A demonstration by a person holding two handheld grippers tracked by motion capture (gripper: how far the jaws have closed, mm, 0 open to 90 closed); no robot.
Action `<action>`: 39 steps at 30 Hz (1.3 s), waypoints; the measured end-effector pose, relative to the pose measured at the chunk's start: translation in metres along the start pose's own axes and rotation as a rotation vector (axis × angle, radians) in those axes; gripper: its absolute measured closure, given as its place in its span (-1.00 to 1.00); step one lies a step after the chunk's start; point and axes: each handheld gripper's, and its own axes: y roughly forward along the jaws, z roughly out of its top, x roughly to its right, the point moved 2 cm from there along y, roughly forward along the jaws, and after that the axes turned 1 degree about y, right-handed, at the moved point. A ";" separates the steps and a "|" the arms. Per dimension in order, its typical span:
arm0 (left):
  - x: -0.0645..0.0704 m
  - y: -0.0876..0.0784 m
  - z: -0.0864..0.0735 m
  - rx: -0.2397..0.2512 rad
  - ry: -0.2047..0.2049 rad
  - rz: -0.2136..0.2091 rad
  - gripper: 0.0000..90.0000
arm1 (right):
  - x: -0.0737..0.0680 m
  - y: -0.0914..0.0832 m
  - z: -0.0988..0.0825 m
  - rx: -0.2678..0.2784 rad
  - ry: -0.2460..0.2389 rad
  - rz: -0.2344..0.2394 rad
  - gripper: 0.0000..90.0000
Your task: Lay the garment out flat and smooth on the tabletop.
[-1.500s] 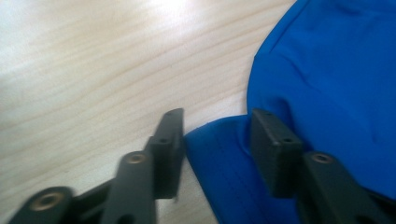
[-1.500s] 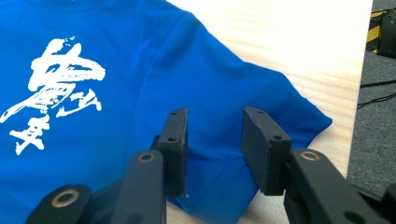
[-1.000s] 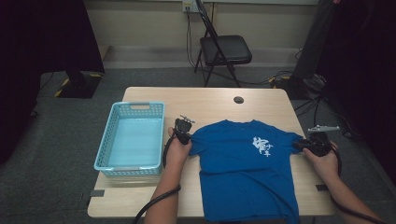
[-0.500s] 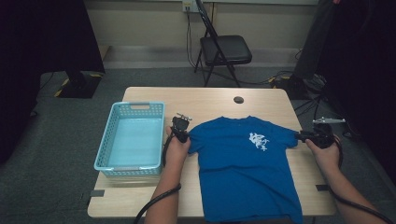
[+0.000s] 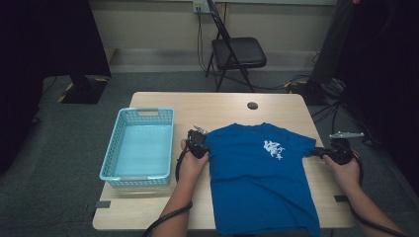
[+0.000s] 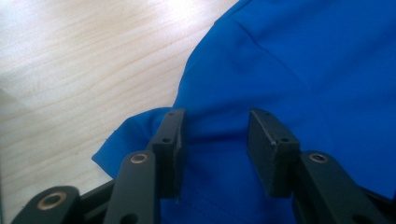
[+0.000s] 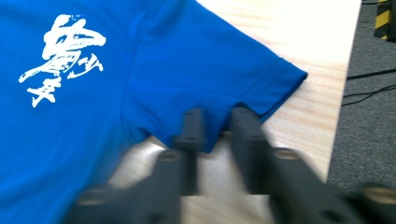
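Blue T-shirt (image 5: 259, 177) lies flat at the table's (image 5: 163, 212) near edge. Left gripper (image 6: 215, 135) has just been opening and stands released over one sleeve; right gripper (image 7: 217, 128) has just been closing, sleeve hem between its jaws, not visibly clamped. Risk: a thin edge bite slips and the sleeve drops.

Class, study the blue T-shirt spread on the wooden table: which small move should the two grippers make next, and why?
Probably close the right gripper fully on the sleeve edge of the blue T-shirt: its jaws have just been closing with the hem between them, a gap remaining. The left gripper has just been opening over cloth.
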 end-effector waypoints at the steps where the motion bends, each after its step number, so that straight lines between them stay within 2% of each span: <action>1: -0.001 0.000 0.000 0.003 -0.001 0.002 0.25 | 0.000 0.001 0.001 -0.003 -0.002 0.001 0.90; 2: -0.001 0.001 0.000 0.004 -0.003 0.002 0.22 | 0.001 0.002 0.002 -0.003 -0.008 0.003 1.00; 7: -0.002 0.001 0.000 0.006 -0.001 0.019 0.19 | 0.003 -0.004 0.021 0.037 0.002 0.008 1.00; 10: -0.003 0.000 -0.001 0.001 -0.002 0.037 0.20 | 0.000 0.002 0.033 0.016 -0.017 0.000 1.00; 13: -0.005 -0.002 -0.003 0.000 -0.008 0.051 0.20 | -0.003 0.018 0.037 -0.028 -0.032 -0.018 1.00; 16: -0.008 -0.004 -0.006 0.004 -0.016 0.055 0.21 | -0.006 0.029 0.035 -0.050 -0.026 -0.014 1.00; 19: -0.010 -0.008 -0.009 -0.003 -0.015 0.064 0.22 | -0.011 0.032 0.030 -0.068 -0.054 -0.022 1.00; 25: -0.012 -0.013 -0.015 -0.007 -0.024 0.068 0.21 | -0.012 0.013 0.018 -0.082 -0.081 -0.002 1.00; 28: -0.012 -0.014 -0.016 -0.005 -0.027 0.064 0.22 | -0.008 0.001 0.011 -0.097 -0.070 0.024 1.00; 31: -0.012 -0.014 -0.016 -0.006 -0.028 0.061 0.21 | -0.004 -0.003 0.004 -0.128 -0.068 0.026 1.00; 33: -0.012 -0.013 -0.015 -0.008 -0.031 0.061 0.21 | 0.000 -0.004 0.003 -0.112 -0.056 -0.007 0.80; 34: -0.012 -0.013 -0.015 -0.007 -0.033 0.059 0.21 | 0.003 -0.005 0.004 -0.092 -0.038 -0.008 0.77; 36: -0.013 -0.013 -0.015 -0.008 -0.030 0.059 0.20 | 0.006 -0.008 0.004 -0.038 0.012 0.023 0.70; 39: -0.013 -0.012 -0.015 -0.005 -0.039 0.056 0.19 | 0.005 -0.010 0.007 0.025 0.023 0.018 0.62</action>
